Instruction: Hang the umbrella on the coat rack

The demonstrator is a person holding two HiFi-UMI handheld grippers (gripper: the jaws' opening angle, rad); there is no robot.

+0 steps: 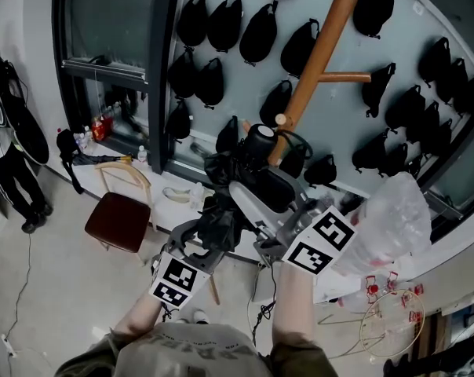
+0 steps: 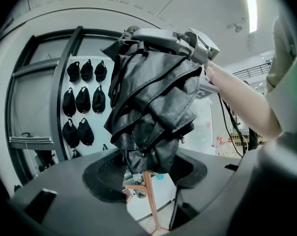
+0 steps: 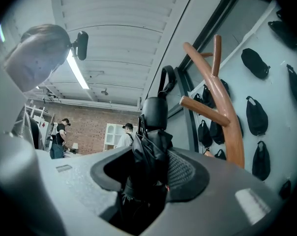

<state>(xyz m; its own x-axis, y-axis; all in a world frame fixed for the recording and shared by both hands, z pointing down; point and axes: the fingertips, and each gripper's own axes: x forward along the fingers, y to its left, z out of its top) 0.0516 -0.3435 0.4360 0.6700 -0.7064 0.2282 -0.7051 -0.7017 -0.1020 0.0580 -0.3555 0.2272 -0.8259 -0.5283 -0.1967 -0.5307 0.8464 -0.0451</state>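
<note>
Holding now: the folded black umbrella is up in the air between both hands and is not yet on the coat rack.
Left hand-held gripper: clamped on the loose fabric of the umbrella, at the end away from the handle.
Right hand-held gripper: clamped on the umbrella just under its handle, which points up.
Place of the umbrella: just beside the wooden pole, on its left and nearer to the person; whether the handle touches the pole I cannot tell.
Strap loop: it stands above the handle, left of the lower peg, and is around no peg.
Step in hand, as I judge: bringing the loop over a peg.
Risk, missed peg: the loop is narrow and soft, so it may fold or slide past the peg tip if it comes from the side.
Risk, slipping cloth: the left grip is on fabric only, so the fabric may pull out and the umbrella swing.
Risk, early release: opening the jaws before the loop sits well on the peg would drop the umbrella to the floor.
Risk, pushed rack: pressing the hard handle against the pole could rock the rack.
</note>
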